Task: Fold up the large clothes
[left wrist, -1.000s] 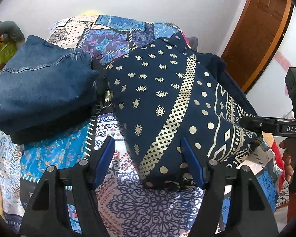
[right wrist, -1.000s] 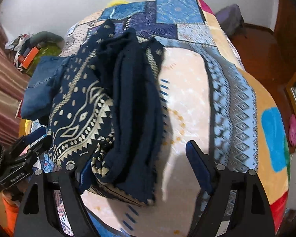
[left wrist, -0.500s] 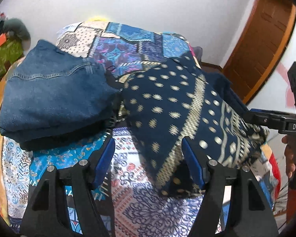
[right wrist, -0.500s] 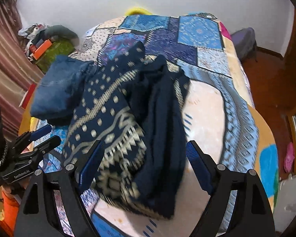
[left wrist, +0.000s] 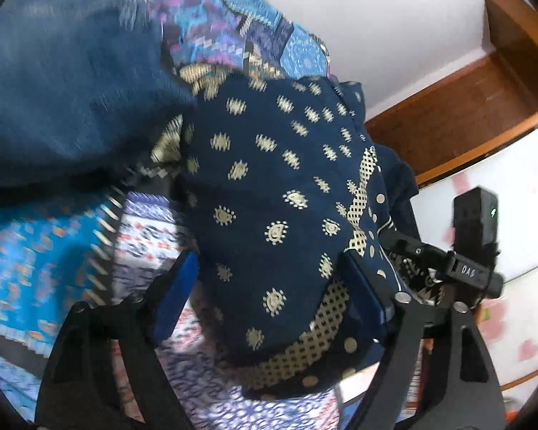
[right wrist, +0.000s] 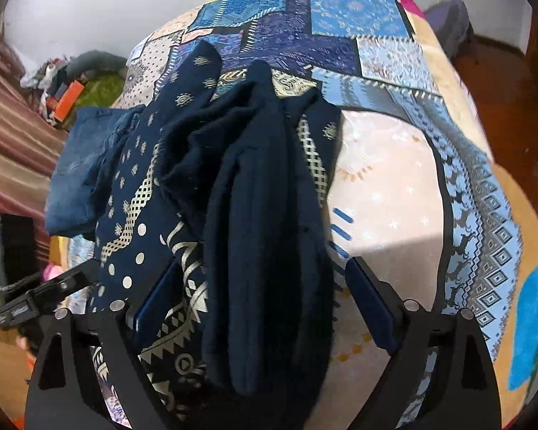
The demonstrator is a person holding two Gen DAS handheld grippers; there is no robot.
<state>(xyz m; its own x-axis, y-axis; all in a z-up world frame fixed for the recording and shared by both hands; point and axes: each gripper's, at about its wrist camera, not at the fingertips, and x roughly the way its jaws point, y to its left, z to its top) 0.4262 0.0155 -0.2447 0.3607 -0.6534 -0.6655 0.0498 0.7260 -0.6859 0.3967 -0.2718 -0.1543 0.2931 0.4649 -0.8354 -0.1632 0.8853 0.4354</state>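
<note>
**Navy garment folded on the bed, both grippers released around it**

Navy garment [left wrist: 279,193] with gold print lies in a folded bundle on the patchwork bedspread [right wrist: 394,186]. Its plain dark inner layers are stacked on top along the right side, in the right wrist view.

- Left gripper [left wrist: 269,297]: jaws have just been opening, now wide apart. The bundle's near corner sits between them; the right pad looks to be against the cloth, the left pad is clear. No pinch.
- Right gripper [right wrist: 265,308]: jaws have also just been opening, spread wide. The dark folded edge of the garment runs between the fingers — not clamped.
- Each gripper shows at the edge of the other's view, so they sit on opposite sides of the bundle's near end.
- Folded jeans [right wrist: 86,172] lie beside the garment on its left, touching it.

Left wrist view is motion-blurred at the far side.
</note>
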